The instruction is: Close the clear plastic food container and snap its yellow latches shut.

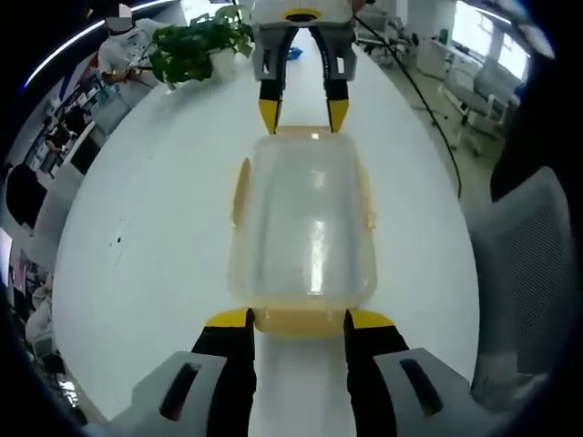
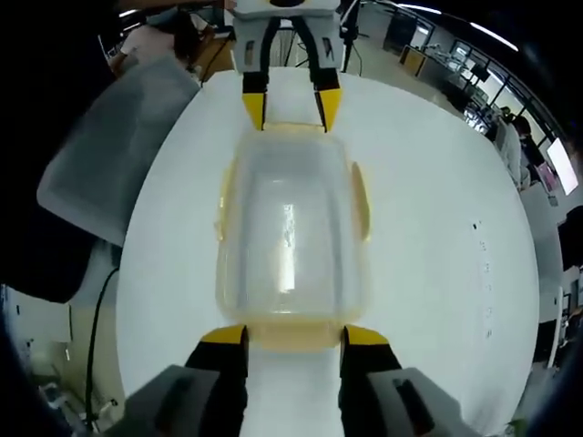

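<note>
The clear plastic container (image 1: pixel 305 218) lies lengthwise on the white table (image 1: pixel 137 228) with its lid on. Yellow side latches (image 1: pixel 241 191) flare out a little from its long walls. My left gripper (image 1: pixel 299 319) is open at the near short end, with the yellow end latch (image 1: pixel 301 323) between its jaws. At the far end my right gripper (image 1: pixel 302 114) is open too, its yellow tips touching the rim. In the right gripper view the container (image 2: pixel 287 228) is seen from the other end, the right gripper (image 2: pixel 296 335) straddles the near end latch (image 2: pixel 293 337), and the left gripper (image 2: pixel 290 107) faces it.
A potted green plant (image 1: pixel 196 45) stands on the far part of the table. A black cable (image 1: pixel 428 100) runs along the table's right edge. A grey mesh chair (image 1: pixel 528 273) stands beside the table, seen also as the chair (image 2: pixel 109 155). People sit in the background.
</note>
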A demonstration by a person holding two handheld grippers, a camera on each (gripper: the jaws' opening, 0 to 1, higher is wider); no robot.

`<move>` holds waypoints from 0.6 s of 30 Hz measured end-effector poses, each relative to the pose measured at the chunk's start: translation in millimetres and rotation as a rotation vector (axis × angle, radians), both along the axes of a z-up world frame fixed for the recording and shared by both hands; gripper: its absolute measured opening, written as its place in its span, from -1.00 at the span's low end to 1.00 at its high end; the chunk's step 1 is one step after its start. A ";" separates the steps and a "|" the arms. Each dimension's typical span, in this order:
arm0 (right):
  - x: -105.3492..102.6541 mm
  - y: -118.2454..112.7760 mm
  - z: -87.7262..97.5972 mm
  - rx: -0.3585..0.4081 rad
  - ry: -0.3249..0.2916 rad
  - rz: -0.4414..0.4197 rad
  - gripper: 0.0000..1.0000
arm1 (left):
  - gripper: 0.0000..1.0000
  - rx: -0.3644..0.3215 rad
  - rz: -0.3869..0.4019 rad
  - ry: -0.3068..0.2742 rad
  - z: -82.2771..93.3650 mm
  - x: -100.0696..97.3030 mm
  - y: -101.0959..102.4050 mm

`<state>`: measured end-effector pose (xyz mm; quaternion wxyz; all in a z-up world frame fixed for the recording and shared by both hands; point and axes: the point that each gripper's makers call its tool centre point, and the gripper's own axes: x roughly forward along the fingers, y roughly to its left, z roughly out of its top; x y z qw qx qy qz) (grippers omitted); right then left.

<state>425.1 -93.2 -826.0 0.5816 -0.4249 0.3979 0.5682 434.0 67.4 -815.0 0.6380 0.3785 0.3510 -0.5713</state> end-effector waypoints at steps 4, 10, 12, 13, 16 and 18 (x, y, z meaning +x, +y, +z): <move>2.0 -3.5 1.9 -0.006 -0.003 0.004 -0.27 | -0.29 -0.003 0.000 -0.002 1.2 -0.2 -3.3; 0.2 -5.6 -3.4 -0.030 0.002 0.008 -0.27 | -0.29 0.006 -0.004 0.004 -4.5 -3.2 -6.4; -0.7 -5.5 -3.7 -0.032 0.003 0.006 -0.27 | -0.29 0.014 -0.014 -0.008 -5.6 -3.1 -5.6; -0.6 -5.6 -3.4 -0.032 0.002 0.005 -0.27 | -0.29 0.014 -0.013 -0.008 -5.4 -2.6 -5.5; -2.1 -4.9 -3.1 -0.029 0.002 -0.002 -0.26 | -0.29 0.011 -0.018 -0.009 -5.5 -1.4 -4.6; -3.9 -3.7 -3.7 -0.029 0.013 -0.007 -0.26 | -0.29 0.013 -0.023 -0.006 -5.9 -0.8 -3.7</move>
